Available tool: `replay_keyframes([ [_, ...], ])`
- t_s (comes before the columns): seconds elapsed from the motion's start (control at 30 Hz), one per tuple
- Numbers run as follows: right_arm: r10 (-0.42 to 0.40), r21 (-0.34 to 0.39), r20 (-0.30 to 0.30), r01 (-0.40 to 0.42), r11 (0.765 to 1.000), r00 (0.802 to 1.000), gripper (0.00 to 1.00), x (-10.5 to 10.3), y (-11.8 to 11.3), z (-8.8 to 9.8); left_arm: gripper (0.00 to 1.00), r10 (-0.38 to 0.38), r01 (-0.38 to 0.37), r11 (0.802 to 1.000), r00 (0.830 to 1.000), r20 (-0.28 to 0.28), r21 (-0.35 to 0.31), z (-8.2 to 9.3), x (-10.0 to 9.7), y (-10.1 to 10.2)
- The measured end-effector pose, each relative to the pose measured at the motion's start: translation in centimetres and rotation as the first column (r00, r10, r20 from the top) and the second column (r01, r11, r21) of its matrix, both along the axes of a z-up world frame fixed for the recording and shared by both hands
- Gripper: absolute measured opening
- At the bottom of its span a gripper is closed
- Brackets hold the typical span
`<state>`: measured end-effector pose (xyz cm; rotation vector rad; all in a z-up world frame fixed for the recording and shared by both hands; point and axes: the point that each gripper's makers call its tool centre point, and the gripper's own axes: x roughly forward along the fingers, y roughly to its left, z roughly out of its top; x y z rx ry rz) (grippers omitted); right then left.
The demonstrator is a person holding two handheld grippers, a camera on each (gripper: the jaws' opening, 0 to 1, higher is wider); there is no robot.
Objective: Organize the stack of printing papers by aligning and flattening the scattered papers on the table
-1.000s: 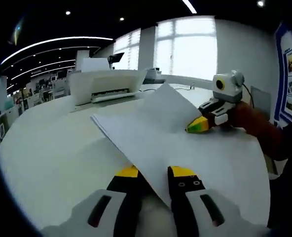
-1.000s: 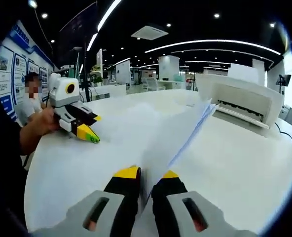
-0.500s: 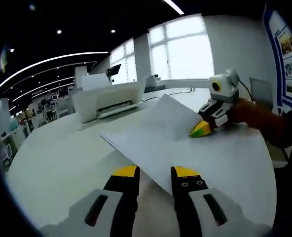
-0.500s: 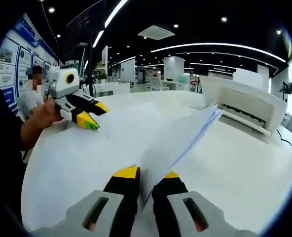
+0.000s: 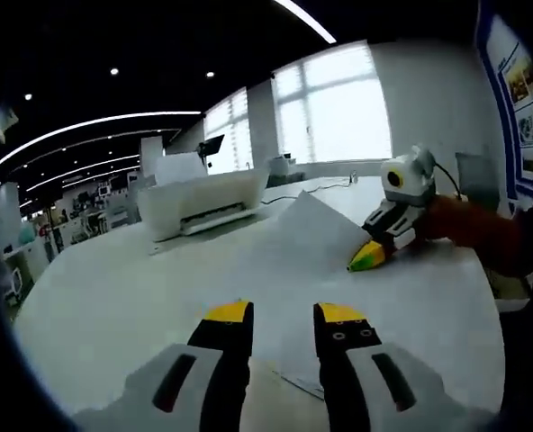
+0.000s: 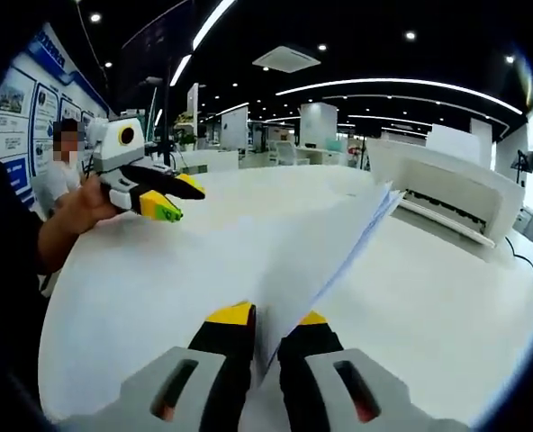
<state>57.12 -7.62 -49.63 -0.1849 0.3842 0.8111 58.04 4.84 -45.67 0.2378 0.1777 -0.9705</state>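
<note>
A stack of white printing papers (image 5: pixel 293 270) lies on the white table (image 5: pixel 104 288), with one corner raised. My right gripper (image 6: pixel 271 315) is shut on that raised edge of the papers (image 6: pixel 329 243), which fan upward from between its jaws. In the left gripper view, the right gripper (image 5: pixel 367 256) pinches the far corner. My left gripper (image 5: pixel 284 313) is open and hovers over the near edge of the stack with nothing between its jaws. In the right gripper view, the left gripper (image 6: pixel 178 200) hangs above the table at the left, apart from the papers.
A white printer (image 5: pixel 203 193) stands on the table beyond the papers, also at the right in the right gripper view (image 6: pixel 447 184). A person's hand (image 6: pixel 77 211) holds the left gripper. A cable (image 6: pixel 528 247) runs by the printer. Wall posters (image 6: pixel 14 99) hang at the side.
The near edge of the papers no longer sits between my left jaws; the left gripper has lifted off the stack. The right gripper keeps its hold on the raised corner.
</note>
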Motion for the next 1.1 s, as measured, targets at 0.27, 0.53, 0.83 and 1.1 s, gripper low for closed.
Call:
replay_keyframes([
  [0.27, -0.003, 0.006, -0.007, 0.003, 1.000, 1.000, 0.06, 0.0, 0.0, 0.0, 0.33, -0.033, 0.040, 0.994, 0.997, -0.069, 0.104, -2.8, -0.5, -1.2],
  [0.53, -0.015, 0.008, -0.014, 0.015, 1.000, 1.000, 0.10, 0.1, -0.1, -0.2, 0.29, -0.037, 0.047, 0.997, 0.989, -0.142, 0.067, -3.5, -1.2, -1.4],
  [0.83, -0.053, -0.020, 0.029, 0.054, 0.998, 0.998, 0.21, 0.6, -0.8, 0.1, 0.29, -0.033, 0.041, 0.997, 0.990, -0.135, 0.058, -3.5, -1.1, -1.3],
  [1.1, -0.094, -0.043, 0.059, 0.096, 0.994, 0.994, 0.33, 1.2, -2.1, 0.4, 0.28, -0.037, 0.044, 0.998, 0.991, -0.132, 0.051, -3.6, -1.2, -1.5],
])
